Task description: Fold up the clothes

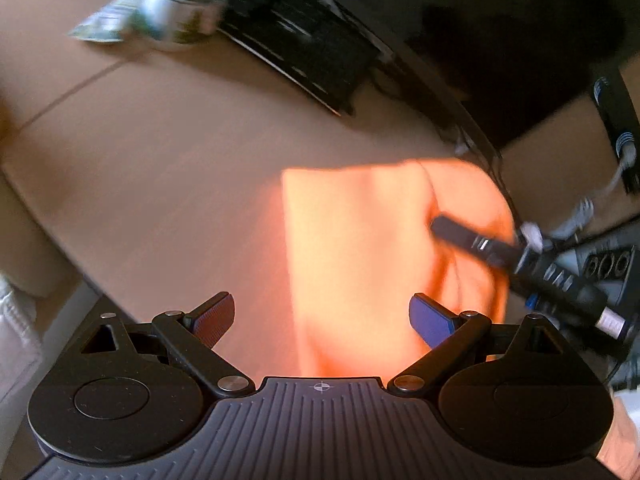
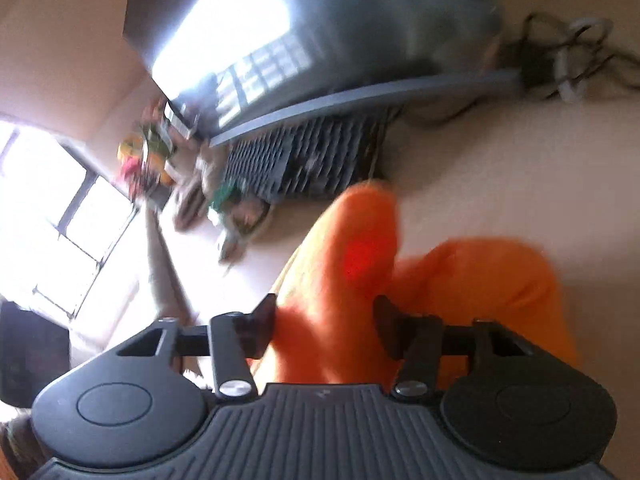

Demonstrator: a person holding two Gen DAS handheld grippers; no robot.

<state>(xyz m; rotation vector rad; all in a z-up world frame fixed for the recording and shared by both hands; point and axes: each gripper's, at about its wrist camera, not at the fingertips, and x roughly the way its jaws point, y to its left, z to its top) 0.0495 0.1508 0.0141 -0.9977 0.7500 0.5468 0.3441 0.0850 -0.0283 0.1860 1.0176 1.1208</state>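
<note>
An orange cloth (image 1: 360, 248) lies partly folded on the tan desk (image 1: 160, 160). My left gripper (image 1: 322, 318) is open and empty just above its near edge. My right gripper (image 1: 440, 226) reaches in from the right, its tip on the cloth. In the right wrist view the right gripper (image 2: 324, 322) has a bunched fold of the orange cloth (image 2: 352, 264) between its fingers, the jaws still set apart; whether it grips is unclear. Both views are motion-blurred.
A black keyboard (image 1: 304, 40) lies at the back under a monitor (image 2: 320, 20). A green-and-white packet (image 1: 160, 12) sits at the back left. Cables (image 2: 572, 56) and dark equipment (image 1: 600, 264) lie to the right. The desk's near edge (image 1: 60, 256) runs at the left.
</note>
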